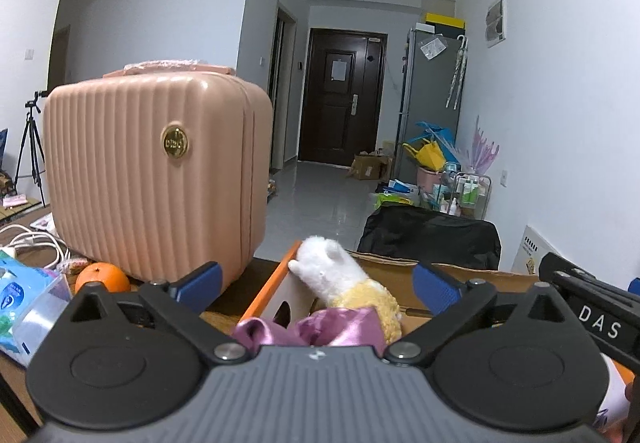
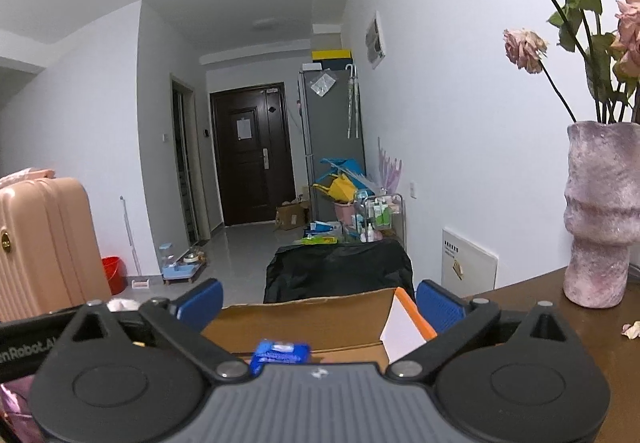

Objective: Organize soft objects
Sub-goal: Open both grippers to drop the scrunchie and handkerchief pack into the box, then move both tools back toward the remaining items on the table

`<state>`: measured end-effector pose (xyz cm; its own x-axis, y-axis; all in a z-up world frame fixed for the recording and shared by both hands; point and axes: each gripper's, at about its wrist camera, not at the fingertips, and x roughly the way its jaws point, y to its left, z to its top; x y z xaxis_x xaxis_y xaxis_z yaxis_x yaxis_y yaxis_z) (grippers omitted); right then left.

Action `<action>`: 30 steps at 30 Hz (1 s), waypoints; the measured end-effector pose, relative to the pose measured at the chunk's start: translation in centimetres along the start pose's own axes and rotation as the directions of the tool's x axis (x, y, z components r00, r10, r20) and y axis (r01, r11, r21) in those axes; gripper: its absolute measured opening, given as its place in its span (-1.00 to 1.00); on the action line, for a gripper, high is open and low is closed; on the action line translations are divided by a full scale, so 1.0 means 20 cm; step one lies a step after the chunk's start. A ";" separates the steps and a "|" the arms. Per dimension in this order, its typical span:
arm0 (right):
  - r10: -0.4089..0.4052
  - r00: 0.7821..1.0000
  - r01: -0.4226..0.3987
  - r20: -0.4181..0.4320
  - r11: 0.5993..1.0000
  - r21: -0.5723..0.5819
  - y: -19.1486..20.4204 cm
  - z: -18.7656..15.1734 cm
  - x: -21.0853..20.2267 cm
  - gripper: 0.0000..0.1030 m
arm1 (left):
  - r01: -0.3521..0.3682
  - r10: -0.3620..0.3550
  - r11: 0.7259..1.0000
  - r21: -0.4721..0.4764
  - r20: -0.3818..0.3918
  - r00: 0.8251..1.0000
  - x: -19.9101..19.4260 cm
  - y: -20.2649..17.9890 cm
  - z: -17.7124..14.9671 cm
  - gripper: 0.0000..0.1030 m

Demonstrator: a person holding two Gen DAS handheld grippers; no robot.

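Observation:
My left gripper [image 1: 319,285] stands open wide over an open cardboard box [image 1: 394,275] with an orange-edged flap. A plush toy [image 1: 334,267], white and yellow with a purple satin cloth [image 1: 304,331], lies in the box between the blue pads, which do not touch it. My right gripper [image 2: 320,305] is also open over the same box [image 2: 304,317], with nothing between its fingers. A small blue tissue pack [image 2: 280,353] lies in the box just below it. The right gripper's black body [image 1: 592,311] shows at the right edge of the left wrist view.
A pink ribbed suitcase [image 1: 152,179] stands on the table left of the box, with an orange [image 1: 103,277], a blue wipes pack [image 1: 20,303] and white cables [image 1: 36,243] beside it. A purple vase [image 2: 600,211] of dried roses stands to the right. A black chair back [image 2: 340,271] is beyond the box.

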<state>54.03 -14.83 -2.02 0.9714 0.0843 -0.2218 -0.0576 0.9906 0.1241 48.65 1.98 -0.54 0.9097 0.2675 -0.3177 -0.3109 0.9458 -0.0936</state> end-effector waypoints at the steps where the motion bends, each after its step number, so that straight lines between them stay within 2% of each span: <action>1: 0.002 1.000 -0.002 -0.003 1.000 0.002 0.00 0.00 0.00 1.00 | -0.001 0.001 1.000 -0.001 -0.002 1.000 0.00 0.00 0.00 1.00; 18: -0.009 1.000 0.009 0.001 1.000 -0.017 0.01 -0.06 -0.09 1.00 | -0.003 0.003 1.000 0.002 0.007 1.000 -0.05 0.02 -0.01 1.00; 30: 0.006 1.000 -0.005 0.014 0.998 -0.063 -0.01 -0.12 -0.28 1.00 | 0.028 -0.028 0.999 0.016 0.019 0.999 -0.19 0.10 -0.05 1.00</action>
<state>48.12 -15.15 -3.10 0.9741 0.0886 -0.2079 -0.0768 0.9950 0.0642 44.38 2.69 -0.52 0.9230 0.2445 -0.2970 -0.2811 0.9558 -0.0868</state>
